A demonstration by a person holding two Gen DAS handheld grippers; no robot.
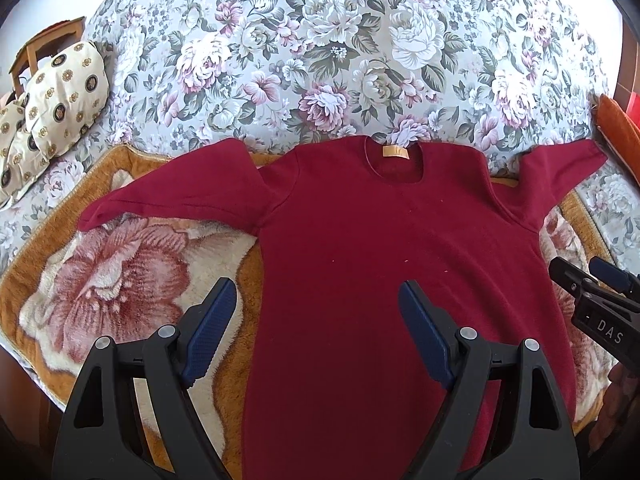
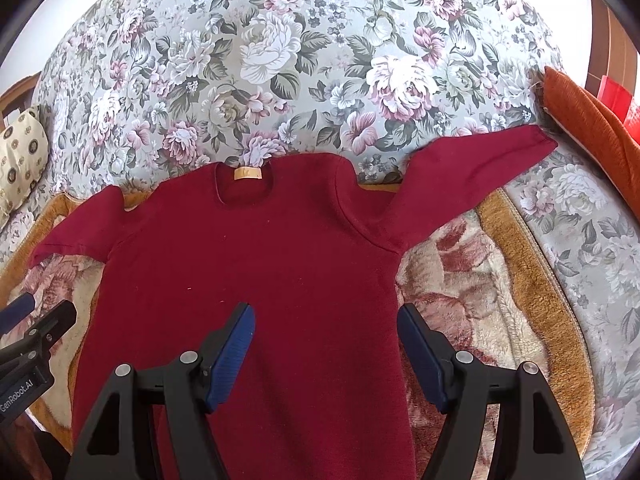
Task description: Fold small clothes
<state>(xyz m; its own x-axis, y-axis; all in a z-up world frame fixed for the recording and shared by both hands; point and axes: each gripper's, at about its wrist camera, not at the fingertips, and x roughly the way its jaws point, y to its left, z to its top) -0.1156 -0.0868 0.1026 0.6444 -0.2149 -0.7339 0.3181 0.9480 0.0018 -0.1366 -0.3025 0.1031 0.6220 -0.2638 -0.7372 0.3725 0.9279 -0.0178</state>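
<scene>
A dark red long-sleeved sweater lies flat and spread out on a plush brown blanket, neck away from me, both sleeves stretched outward. A tan label shows inside the collar. My left gripper is open above the sweater's left side edge, holding nothing. My right gripper is open above the sweater's right side edge, also holding nothing. Each gripper shows at the edge of the other's view: the right one and the left one.
The blanket lies on a bed with a grey floral cover. Cream patterned pillows lie at the left, with a wooden chair behind them. An orange cushion sits at the right by the sleeve end.
</scene>
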